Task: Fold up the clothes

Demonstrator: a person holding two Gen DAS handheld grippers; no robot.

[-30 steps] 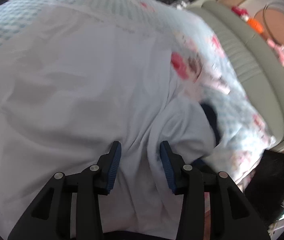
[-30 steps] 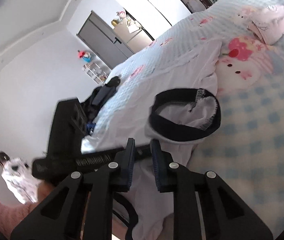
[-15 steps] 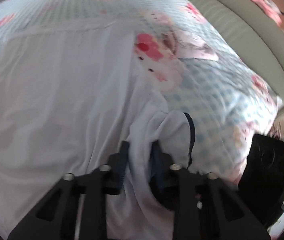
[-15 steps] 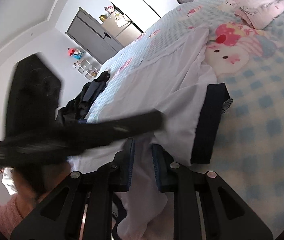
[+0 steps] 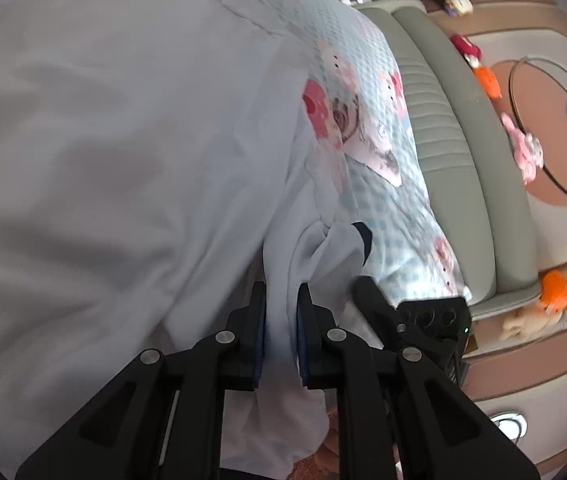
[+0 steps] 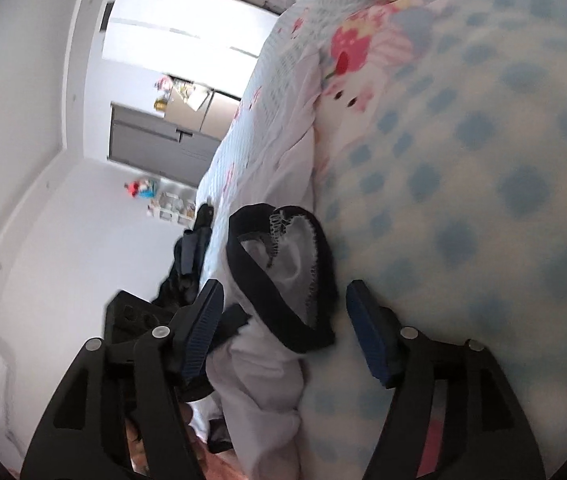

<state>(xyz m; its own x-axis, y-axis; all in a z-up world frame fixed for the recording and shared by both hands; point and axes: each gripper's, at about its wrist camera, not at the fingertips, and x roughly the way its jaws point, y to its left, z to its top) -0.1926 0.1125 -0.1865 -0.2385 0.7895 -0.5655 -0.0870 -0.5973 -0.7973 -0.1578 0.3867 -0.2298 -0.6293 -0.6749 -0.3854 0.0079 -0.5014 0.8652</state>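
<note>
A white shirt [image 5: 115, 152] with dark navy trim lies spread over the bed. My left gripper [image 5: 280, 312] is shut on a bunched fold of the white shirt near its navy-edged sleeve [image 5: 363, 236]. In the right wrist view the shirt [image 6: 259, 392] hangs bunched, and its navy-trimmed sleeve opening [image 6: 283, 272] sits between the jaws of my right gripper [image 6: 283, 312], which is open wide and holds nothing. The other gripper's black body [image 6: 135, 320] shows at left.
The bed has a blue-checked cover with pink cartoon prints [image 5: 363, 120] [image 6: 483, 160]. A grey padded bed edge [image 5: 443, 128] runs along the right, with toys [image 5: 523, 152] on the floor beyond. A dark garment pile [image 6: 191, 256] lies on the bed; a grey cabinet [image 6: 159, 140] stands behind.
My left gripper closed on the shirt fold and lifted it. My right gripper, shut on the fabric before, has opened wide around the sleeve opening.
</note>
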